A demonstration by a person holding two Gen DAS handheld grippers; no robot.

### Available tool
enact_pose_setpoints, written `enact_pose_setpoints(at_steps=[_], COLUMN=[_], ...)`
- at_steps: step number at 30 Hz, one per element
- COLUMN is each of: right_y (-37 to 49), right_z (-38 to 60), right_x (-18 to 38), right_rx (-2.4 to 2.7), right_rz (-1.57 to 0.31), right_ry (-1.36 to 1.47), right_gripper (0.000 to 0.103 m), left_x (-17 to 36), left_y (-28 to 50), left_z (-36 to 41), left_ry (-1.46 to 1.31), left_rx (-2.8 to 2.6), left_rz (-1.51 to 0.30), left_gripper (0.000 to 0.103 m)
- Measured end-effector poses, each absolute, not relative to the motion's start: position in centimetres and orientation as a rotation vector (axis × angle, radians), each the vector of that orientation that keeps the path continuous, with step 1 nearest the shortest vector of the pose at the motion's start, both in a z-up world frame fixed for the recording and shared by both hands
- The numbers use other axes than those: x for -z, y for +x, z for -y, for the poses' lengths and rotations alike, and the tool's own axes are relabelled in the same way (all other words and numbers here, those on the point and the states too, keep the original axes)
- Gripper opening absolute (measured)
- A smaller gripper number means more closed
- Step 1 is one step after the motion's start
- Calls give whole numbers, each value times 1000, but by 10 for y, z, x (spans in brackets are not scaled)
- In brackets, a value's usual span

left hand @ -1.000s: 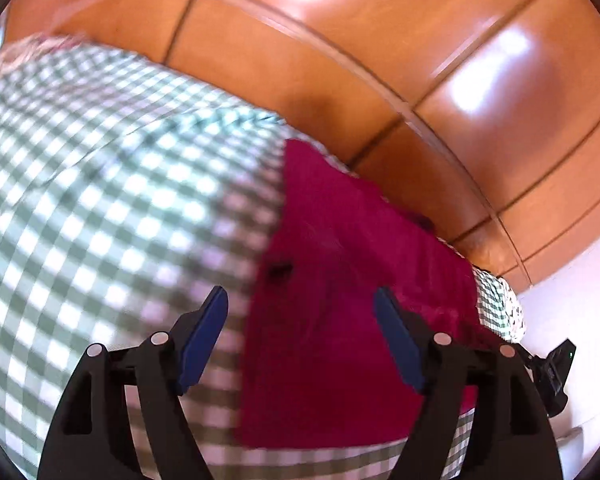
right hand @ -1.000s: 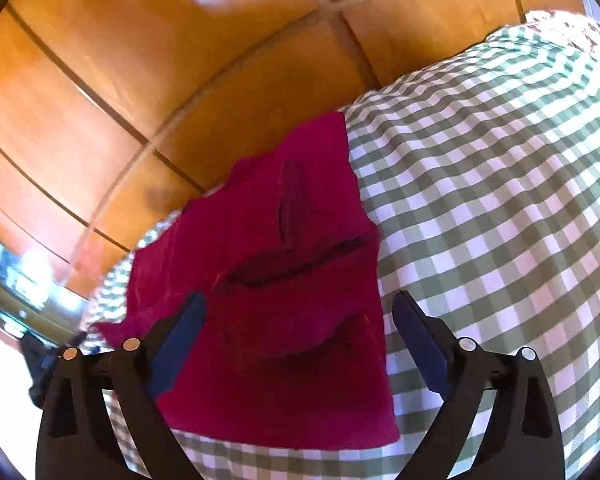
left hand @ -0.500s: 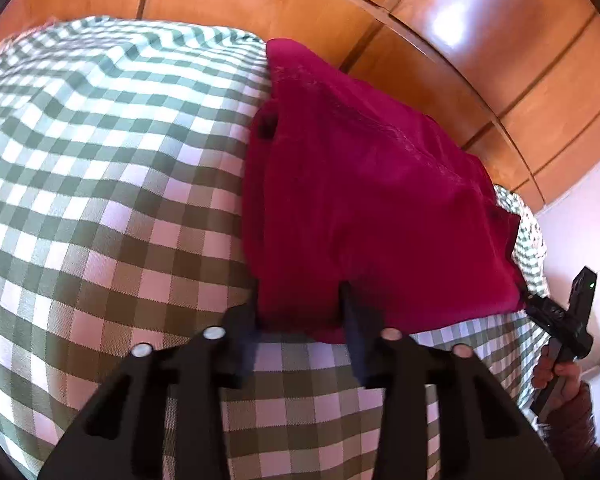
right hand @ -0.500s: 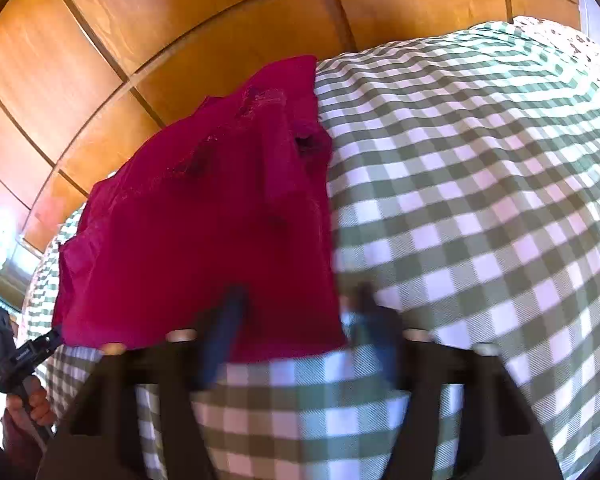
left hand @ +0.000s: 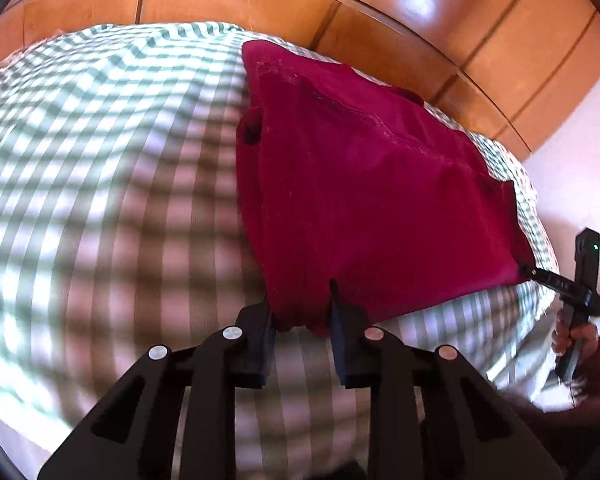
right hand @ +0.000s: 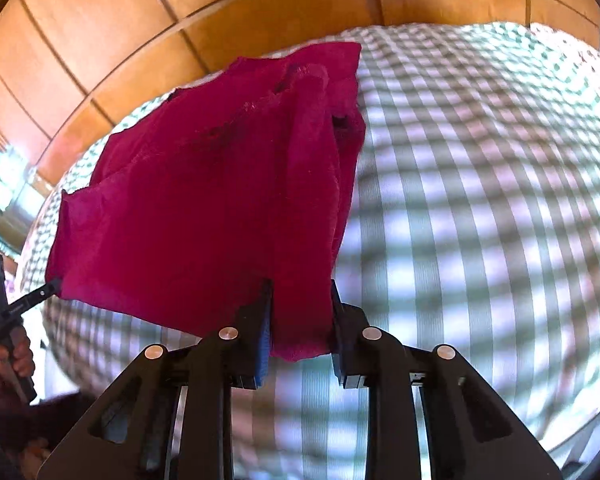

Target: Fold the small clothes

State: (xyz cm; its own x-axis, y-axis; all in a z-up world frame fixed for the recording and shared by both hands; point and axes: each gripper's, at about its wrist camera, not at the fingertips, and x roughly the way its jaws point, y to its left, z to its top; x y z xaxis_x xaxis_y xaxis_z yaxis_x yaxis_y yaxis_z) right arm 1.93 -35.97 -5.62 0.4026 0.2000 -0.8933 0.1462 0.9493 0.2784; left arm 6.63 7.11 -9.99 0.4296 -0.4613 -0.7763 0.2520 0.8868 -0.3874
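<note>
Both grippers closing on crimson garment.

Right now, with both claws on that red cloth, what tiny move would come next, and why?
Probably lifting both near corners and carrying them toward the far edge. The left gripper and right gripper are closing on the near corners of the red garment, which lies on the checked cloth, so a fold away from the person looks set up.

The green checked cloth smears into streaks from nine to six o'clock in both wrist views, its squares unreadable. In the left view, the red garment hides the far gripper's tips at four o'clock, and the hand holding it is blurred.
</note>
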Motion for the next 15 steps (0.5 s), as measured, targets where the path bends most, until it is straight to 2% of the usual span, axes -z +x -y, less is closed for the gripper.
enact_pose_setpoints(at_steps=[3, 9, 10, 13, 14, 15], right_y=[-5, -14, -10, 8, 13, 19], right_z=[355, 354, 358, 368, 371, 374], right_x=[53, 38, 34, 28, 27, 26], right_rx=[-56, -52, -34, 32, 52, 72], right_rz=[-1197, -1164, -1136, -1065, -1049, -1033], right_ry=[324, 309, 309, 294, 291, 287], right_gripper=[24, 26, 28, 41, 50, 53], left_x=[99, 87, 83, 75, 74, 73], left_y=[41, 42, 45, 70, 81, 89], left_z=[-77, -92, -95, -92, -90, -87], left_ry=[-224, -253, -252, -246, -245, -241], left_rx=[452, 396, 391, 378, 382, 378], left_rz=[-1048, -986, -973, -931, -924, -921], left_gripper=[23, 40, 40, 41, 42, 43])
